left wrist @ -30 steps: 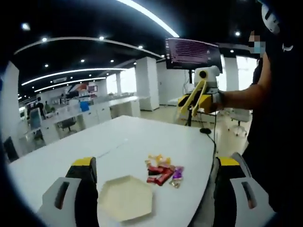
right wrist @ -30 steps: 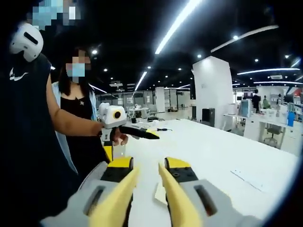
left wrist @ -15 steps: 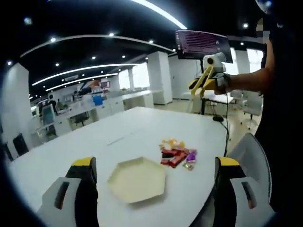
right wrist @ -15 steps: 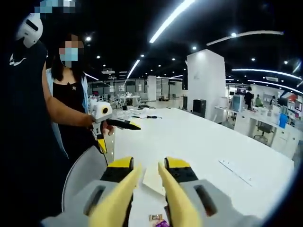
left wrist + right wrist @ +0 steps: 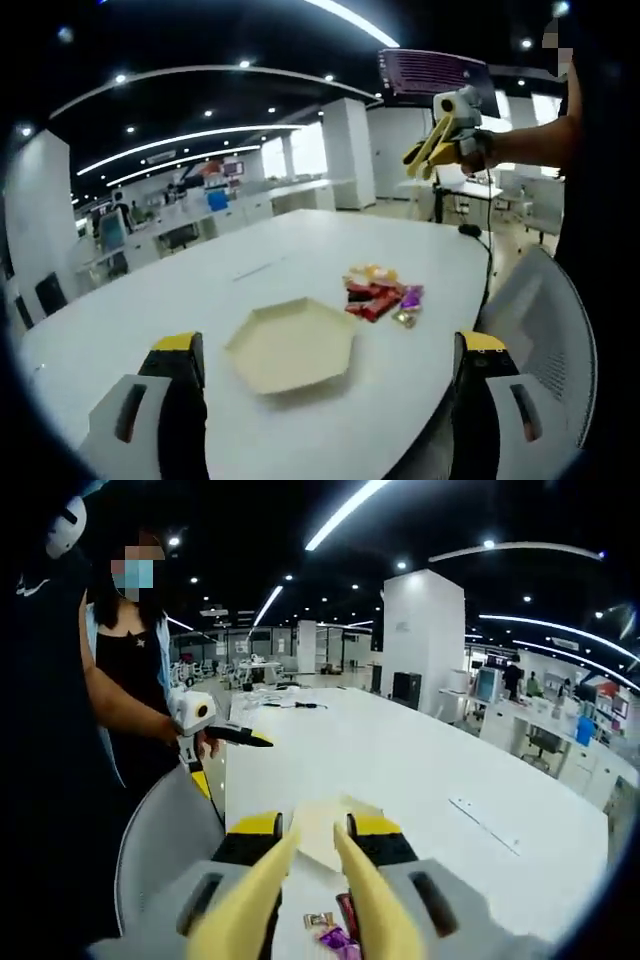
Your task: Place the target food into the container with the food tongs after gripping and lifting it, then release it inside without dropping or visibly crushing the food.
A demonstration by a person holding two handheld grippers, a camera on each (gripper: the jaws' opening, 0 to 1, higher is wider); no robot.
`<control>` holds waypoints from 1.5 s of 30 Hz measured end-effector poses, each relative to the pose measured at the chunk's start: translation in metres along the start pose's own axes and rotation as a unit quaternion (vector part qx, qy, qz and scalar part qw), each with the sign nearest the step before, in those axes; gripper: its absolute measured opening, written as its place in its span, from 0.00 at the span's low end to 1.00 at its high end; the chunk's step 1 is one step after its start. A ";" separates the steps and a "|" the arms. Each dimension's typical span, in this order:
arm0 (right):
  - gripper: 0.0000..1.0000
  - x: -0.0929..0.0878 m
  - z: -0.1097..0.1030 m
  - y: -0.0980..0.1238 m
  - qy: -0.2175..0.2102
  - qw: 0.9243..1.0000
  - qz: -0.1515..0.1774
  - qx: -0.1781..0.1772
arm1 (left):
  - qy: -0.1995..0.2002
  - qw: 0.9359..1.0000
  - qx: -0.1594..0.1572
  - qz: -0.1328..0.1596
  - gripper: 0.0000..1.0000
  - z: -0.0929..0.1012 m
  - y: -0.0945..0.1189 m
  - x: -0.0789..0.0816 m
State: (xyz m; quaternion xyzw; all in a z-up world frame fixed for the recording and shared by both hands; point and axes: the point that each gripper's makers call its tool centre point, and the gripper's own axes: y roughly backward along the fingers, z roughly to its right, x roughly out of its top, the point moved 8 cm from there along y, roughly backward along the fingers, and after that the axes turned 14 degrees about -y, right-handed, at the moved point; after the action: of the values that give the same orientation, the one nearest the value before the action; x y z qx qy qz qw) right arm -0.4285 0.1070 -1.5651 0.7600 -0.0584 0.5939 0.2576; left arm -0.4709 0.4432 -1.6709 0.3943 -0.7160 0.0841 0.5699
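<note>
Snacks (image 5: pixel 378 295) newly under right claw (image 5: pixel 310 900), tray (image 5: pixel 292 345) nearer

On my feeds the table (image 5: pixel 300 260) is plain white. The hexagonal container (image 5: pixel 292 345) is pale cream, unpatterned. The food pile (image 5: pixel 378 295) mixes red, orange-yellow and purple wrappers. My left gripper (image 5: pixel 325 400) has 2 black jaws capped yellow on grey bodies. My right gripper (image 5: pixel 312 875) carries 2 pale yellow tongs (image 5: pixel 365 900). The chair (image 5: pixel 545 330) is grey.
</note>
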 end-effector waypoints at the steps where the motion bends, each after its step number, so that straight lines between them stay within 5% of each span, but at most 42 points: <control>1: 0.24 -0.003 0.001 -0.001 -0.001 1.000 -0.003 -0.003 | -0.002 1.000 0.000 -0.002 0.99 0.002 -0.001 -0.003; 10: 0.24 -0.025 0.005 -0.007 -0.013 0.999 -0.023 -0.029 | 0.025 1.000 0.004 -0.006 0.99 0.014 -0.010 -0.023; 18: 0.24 -0.037 0.010 -0.015 -0.014 0.998 -0.040 -0.048 | 0.008 1.000 0.009 -0.011 0.99 0.021 -0.017 -0.031; 20: 0.24 -0.045 0.013 -0.019 -0.016 0.997 -0.048 -0.056 | -0.009 0.999 0.005 -0.034 0.99 0.024 -0.019 -0.040; 45: 0.23 -0.121 0.029 -0.053 -0.061 0.991 -0.086 -0.086 | 0.016 0.999 0.028 -0.034 0.99 0.016 -0.016 -0.043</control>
State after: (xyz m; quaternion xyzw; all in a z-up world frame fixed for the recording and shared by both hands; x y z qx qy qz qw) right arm -0.4175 0.1133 -1.6998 0.7720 -0.0592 0.5148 0.3681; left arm -0.4705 0.4434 -1.7194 0.4326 -0.6905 0.0912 0.5725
